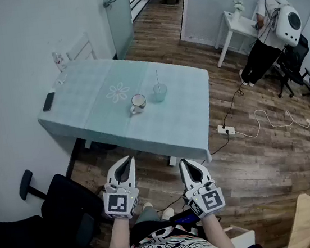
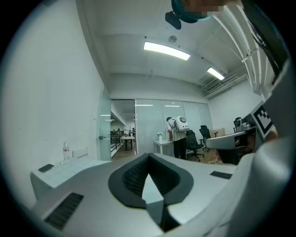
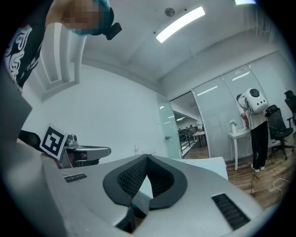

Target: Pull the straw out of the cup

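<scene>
Floor (image 1: 155, 163) lies open between the table (image 1: 146, 141) edge and the left gripper (image 1: 127, 161) and right gripper (image 1: 184, 164), both pinched shut, empty. Ahead: one cup (image 1: 160, 93), one straw (image 1: 157, 78), one mug (image 1: 138, 102).

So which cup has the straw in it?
The clear cup on the right; a thin straw stands up in it. The white mug beside it has a handle but no straw.

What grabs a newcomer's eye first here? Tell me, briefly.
The left claw and right claw are side by side low in the head view, both shut and empty, short of the table. Mid-table on the pale cloth, a clear cup with a straw stands beside a white mug. At the upper right, a person bends over a small white side table.
</scene>
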`<state>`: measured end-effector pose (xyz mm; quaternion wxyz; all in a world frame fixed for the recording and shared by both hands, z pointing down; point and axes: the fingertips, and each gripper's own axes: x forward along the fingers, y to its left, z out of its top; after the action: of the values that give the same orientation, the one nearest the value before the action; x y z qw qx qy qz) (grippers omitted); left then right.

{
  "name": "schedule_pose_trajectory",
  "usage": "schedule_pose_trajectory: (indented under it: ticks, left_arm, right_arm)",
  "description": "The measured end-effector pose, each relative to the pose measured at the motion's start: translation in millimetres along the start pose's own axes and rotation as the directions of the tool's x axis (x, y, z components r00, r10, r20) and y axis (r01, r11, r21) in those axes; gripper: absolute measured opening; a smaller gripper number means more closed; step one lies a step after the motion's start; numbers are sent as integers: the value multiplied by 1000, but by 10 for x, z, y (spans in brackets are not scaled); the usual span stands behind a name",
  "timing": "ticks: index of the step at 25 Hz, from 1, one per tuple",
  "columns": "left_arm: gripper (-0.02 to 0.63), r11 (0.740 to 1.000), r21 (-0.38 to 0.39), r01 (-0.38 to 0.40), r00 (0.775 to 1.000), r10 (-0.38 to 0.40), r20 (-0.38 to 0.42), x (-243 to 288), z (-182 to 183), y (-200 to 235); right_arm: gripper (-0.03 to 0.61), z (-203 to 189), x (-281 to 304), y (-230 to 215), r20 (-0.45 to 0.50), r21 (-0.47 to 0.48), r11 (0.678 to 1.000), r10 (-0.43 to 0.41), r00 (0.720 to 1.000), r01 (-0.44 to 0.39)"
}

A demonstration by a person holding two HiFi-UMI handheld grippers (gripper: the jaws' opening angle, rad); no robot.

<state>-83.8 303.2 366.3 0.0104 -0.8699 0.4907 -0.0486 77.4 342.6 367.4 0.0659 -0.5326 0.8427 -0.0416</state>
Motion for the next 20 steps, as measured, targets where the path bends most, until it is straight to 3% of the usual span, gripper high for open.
schedule_pose_trajectory:
  ticks: [4,11,16,20]
  left_arm:
    - [21,1000,17,2,1000,-1,-29,-155,-65,-107]
    - [20,993,-121,13,1000,-15,-13,-231,-110,-96]
    - [20,995,-101,-13,999,8,-47,-214,-161,-6]
    - [20,997,-63,-46,999,45,-23,-171,-76,83]
  right_arm:
    - [-15,-12,-80,66,-15,-7,1000,9,1000,-10]
    - [-15,-58,-112,37,-22,28,1000,13,1000,-12]
    - [-14,-3,-48,43,-9,41,999,21,1000,-21]
    - [-14,-3,31,-19,-22,38,999,13,1000,-12]
